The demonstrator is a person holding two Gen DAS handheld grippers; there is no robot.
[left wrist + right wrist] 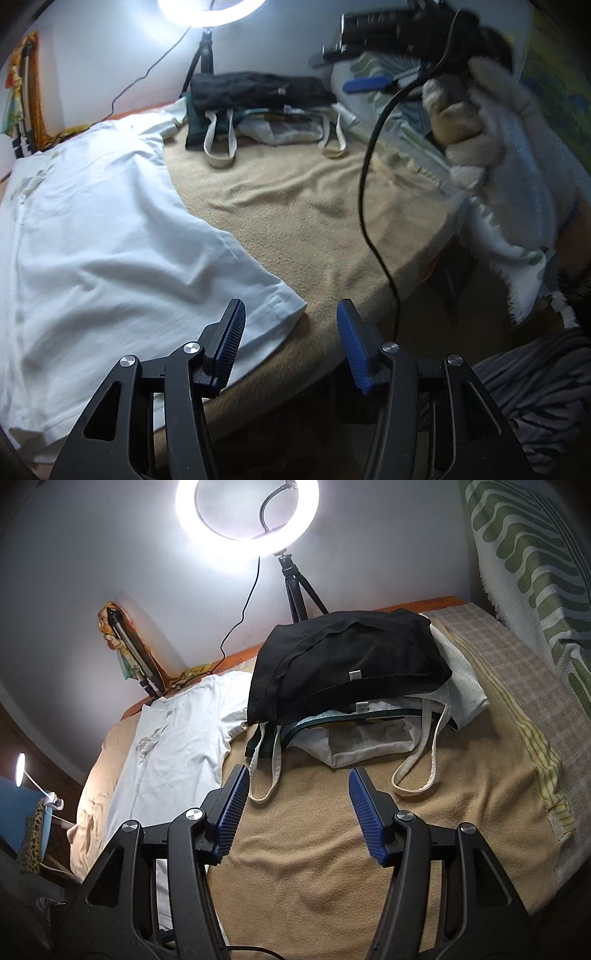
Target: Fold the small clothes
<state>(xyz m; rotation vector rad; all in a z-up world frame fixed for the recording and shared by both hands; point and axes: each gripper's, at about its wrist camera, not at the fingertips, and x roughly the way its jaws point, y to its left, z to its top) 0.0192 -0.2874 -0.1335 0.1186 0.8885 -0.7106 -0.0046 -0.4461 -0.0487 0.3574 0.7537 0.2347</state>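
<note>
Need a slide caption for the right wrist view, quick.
Open right gripper above tan blanket; white T-shirt flat at left, black garment topping the pile beyond.

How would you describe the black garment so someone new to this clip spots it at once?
Start at the ring light on its tripod against the back wall. Just in front of the tripod's feet, on the tan blanket, lies a small stack of cloth. The black garment is its top layer, folded, with a small white tag at its front edge; everything beneath it is pale with cream straps.
</note>
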